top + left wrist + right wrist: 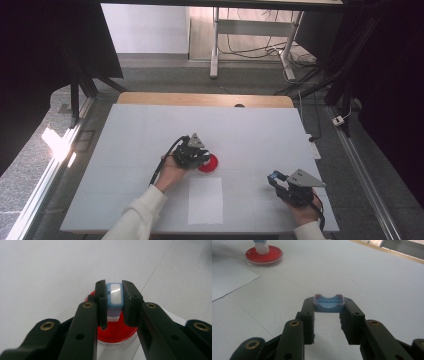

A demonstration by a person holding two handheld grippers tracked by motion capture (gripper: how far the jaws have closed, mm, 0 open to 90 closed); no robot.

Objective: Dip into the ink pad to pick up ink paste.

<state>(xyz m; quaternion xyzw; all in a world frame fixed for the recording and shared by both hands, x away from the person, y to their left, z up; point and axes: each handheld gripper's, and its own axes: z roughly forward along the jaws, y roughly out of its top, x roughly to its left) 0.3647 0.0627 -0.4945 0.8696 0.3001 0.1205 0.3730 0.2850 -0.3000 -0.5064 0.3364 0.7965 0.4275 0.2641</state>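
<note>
The left tool (114, 315) grips a small blue stamp (114, 299) standing in the red dish (209, 164) at mid-counter (150, 130); a skewed lift could tip the dish. The right tool (327, 322), near right, pinches the blue cap (328, 303), which may slip.

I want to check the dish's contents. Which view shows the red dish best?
The right gripper view: the red dish lies whole and unblocked on the table. In the left gripper view the tongs and the blue block cover much of it. In the high view it is small, partly under the left gripper.
</note>
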